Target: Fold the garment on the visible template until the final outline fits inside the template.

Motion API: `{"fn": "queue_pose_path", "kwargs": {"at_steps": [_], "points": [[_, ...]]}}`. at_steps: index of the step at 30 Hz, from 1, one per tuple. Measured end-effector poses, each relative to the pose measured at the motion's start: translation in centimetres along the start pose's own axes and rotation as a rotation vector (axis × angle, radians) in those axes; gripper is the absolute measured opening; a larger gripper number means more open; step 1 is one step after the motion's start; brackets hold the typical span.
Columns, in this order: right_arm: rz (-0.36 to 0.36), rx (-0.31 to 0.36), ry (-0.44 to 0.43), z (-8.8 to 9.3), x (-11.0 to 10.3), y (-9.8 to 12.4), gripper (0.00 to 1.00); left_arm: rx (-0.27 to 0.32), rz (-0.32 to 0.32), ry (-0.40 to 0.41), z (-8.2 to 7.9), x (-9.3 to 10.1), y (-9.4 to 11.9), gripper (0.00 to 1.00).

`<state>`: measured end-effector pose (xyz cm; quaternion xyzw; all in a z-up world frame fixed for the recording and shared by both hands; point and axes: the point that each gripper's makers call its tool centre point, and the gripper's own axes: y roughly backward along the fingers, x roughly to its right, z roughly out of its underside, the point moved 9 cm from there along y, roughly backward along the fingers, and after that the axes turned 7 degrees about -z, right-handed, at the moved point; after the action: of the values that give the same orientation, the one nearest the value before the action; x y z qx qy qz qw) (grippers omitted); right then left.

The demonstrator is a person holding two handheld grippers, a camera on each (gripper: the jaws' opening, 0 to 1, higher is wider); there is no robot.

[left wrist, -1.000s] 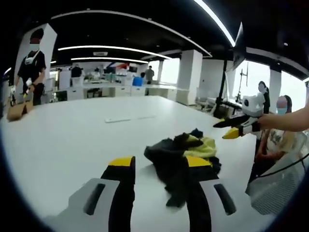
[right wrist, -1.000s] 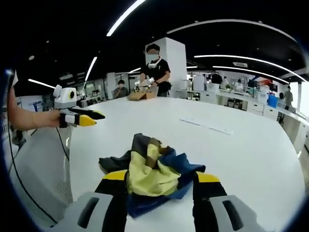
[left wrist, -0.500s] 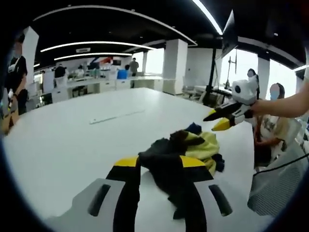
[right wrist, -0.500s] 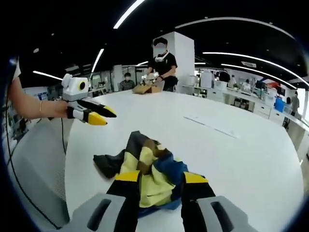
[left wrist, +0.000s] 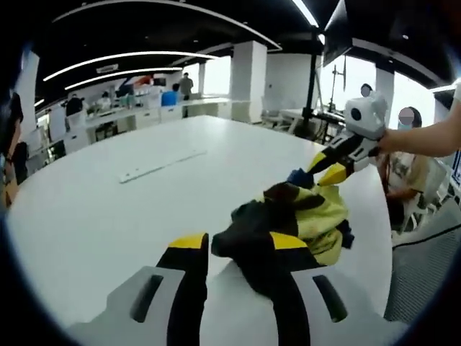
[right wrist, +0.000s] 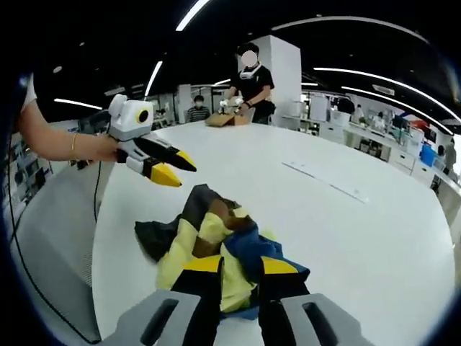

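Left gripper view: crumpled garment (left wrist: 295,216) lies on the white desk (left wrist: 108,209), near its right edge.
Left claw (left wrist: 236,249): jaws apart, dark cloth draped over the right jaw; whether it grips is unclear.
Right gripper view: right claw (right wrist: 241,268) jaws nearly together, pinching a fold of the garment (right wrist: 209,238).
Colours: black, yellow, blue, brown patches.
Writing: none legible.
Change: both claws have closed in on the heap; right jaws narrower than before.
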<state>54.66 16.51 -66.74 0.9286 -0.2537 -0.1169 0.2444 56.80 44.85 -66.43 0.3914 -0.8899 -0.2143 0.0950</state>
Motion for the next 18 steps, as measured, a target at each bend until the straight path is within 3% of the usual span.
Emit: {"fn": "queue_pose_path", "kwargs": {"at_steps": [8,18], "points": [[-0.004,-0.022,0.001,0.2,1.1,-0.3,0.07,-0.072,0.070,0.067,0.9,-1.1,-2.6,0.33],[0.004,-0.069,0.013,0.7,1.8,-0.7,0.02,-0.136,0.116,0.037,2.0,-0.8,-4.4,0.24]]}}
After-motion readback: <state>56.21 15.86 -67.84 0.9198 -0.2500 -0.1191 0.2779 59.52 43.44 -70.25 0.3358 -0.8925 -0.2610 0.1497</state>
